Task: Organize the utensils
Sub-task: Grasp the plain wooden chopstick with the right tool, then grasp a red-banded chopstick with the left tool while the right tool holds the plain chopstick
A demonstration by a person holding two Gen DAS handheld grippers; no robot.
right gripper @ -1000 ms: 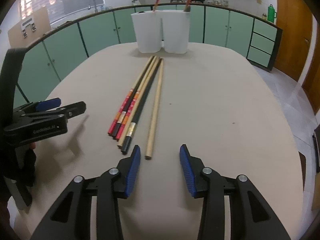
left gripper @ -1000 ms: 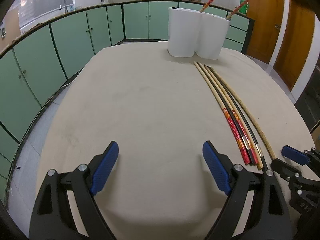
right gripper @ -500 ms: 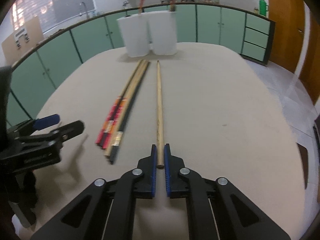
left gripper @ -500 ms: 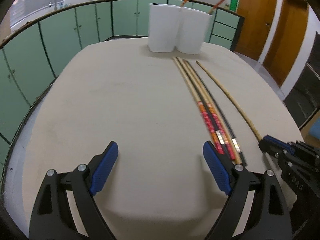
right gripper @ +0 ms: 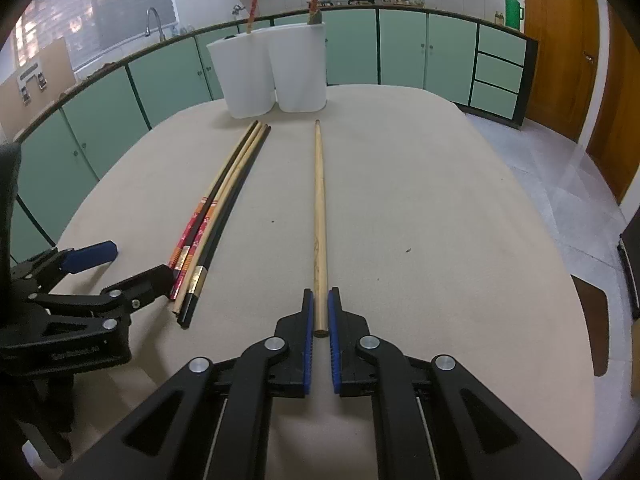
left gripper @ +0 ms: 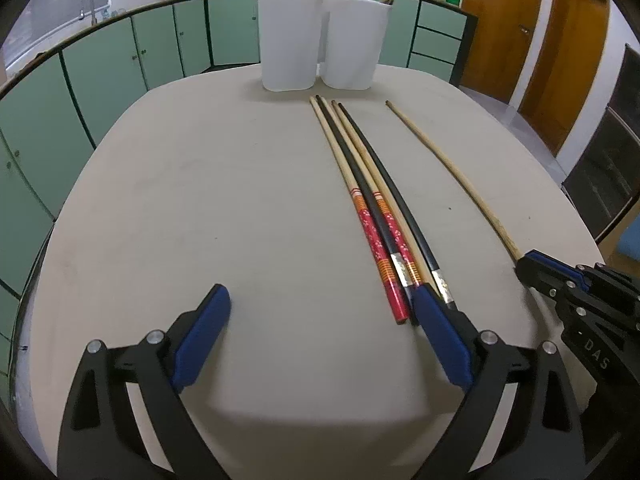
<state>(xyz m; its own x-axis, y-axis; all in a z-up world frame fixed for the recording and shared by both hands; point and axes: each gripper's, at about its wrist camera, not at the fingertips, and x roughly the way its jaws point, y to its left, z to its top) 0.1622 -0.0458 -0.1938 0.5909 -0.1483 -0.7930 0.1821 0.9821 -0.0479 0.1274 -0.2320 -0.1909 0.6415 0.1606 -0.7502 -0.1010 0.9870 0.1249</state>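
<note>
Beige table (left gripper: 200, 200) carries everything, with green cabinets (left gripper: 100, 80) ringing the room behind it. Two white holders (right gripper: 272, 72) stand touching at the table's 12 o'clock end; a red chopstick pokes out of each, so they look like the sorting bins.

Four chopsticks (left gripper: 376, 208) lie bundled side by side mid-table, tips toward the holders: two with red patterned handles, two black. They are probably waiting their turn.

A plain wooden chopstick (right gripper: 320, 220) lies apart at the bundle's 3 o'clock side, also pointing at the holders.

Right tool (right gripper: 320, 320) is clenched on the near end of that wooden chopstick, pads squeezing both sides; the stick appears to rest flat on the table. Gripping the end likely leaves the length free to drop into a holder.

Left tool (left gripper: 320, 312) hangs over the table with jaws opening and nothing between them; its right pad sits just over the bundle's near ends, probably lining up for the next pick.
</note>
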